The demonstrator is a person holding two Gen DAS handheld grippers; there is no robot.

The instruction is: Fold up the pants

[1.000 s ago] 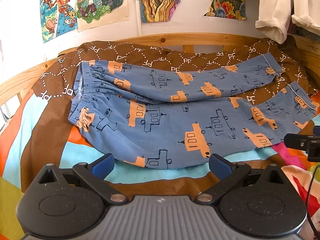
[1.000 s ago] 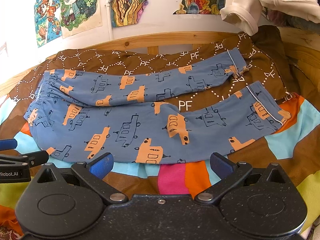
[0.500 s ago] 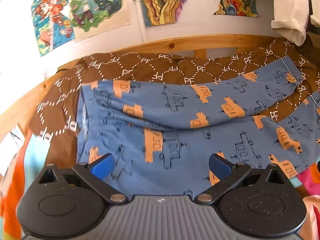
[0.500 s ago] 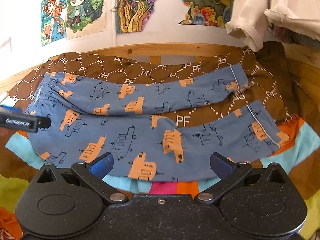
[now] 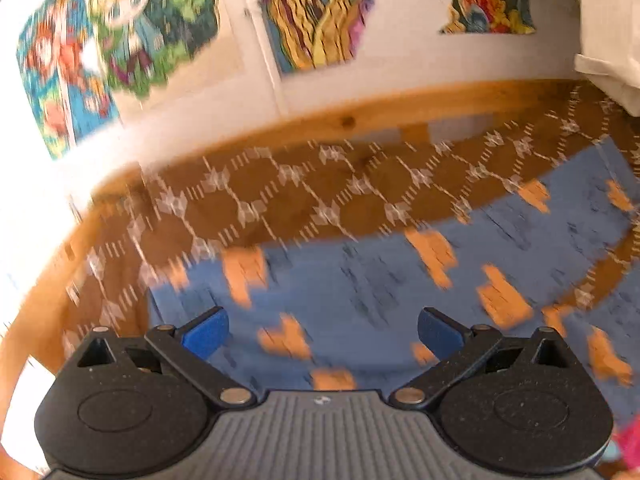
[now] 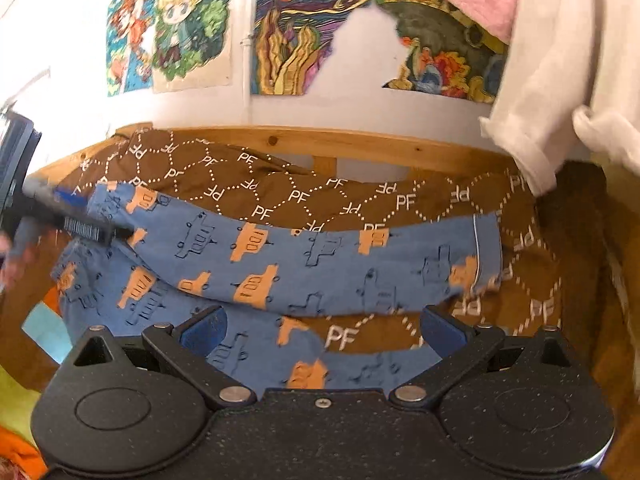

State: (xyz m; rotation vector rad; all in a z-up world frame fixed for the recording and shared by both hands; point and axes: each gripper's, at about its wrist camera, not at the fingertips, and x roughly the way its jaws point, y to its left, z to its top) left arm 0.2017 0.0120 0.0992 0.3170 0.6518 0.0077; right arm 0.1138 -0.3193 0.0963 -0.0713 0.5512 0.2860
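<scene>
Blue pants [image 6: 320, 268] with orange truck prints lie flat on a brown "PF" blanket [image 6: 300, 196], waistband to the left, both legs running right. My left gripper [image 5: 322, 332] is open and empty over the waist end of the pants [image 5: 360, 292]; that view is motion-blurred. It also shows at the left of the right wrist view [image 6: 92, 232], at the waistband's far corner. My right gripper [image 6: 322, 330] is open and empty above the near leg, facing the far leg's cuff [image 6: 486, 256].
A wooden bed rail [image 6: 360, 144] runs behind the blanket, below a white wall with posters [image 6: 292, 28]. White and pink clothes [image 6: 560, 80] hang at the upper right. A colourful striped sheet [image 6: 44, 328] shows at the lower left.
Both grippers have moved forward over the pants. The left one has gone toward the waistband's far corner, the right one toward the far leg. Both stay open.
</scene>
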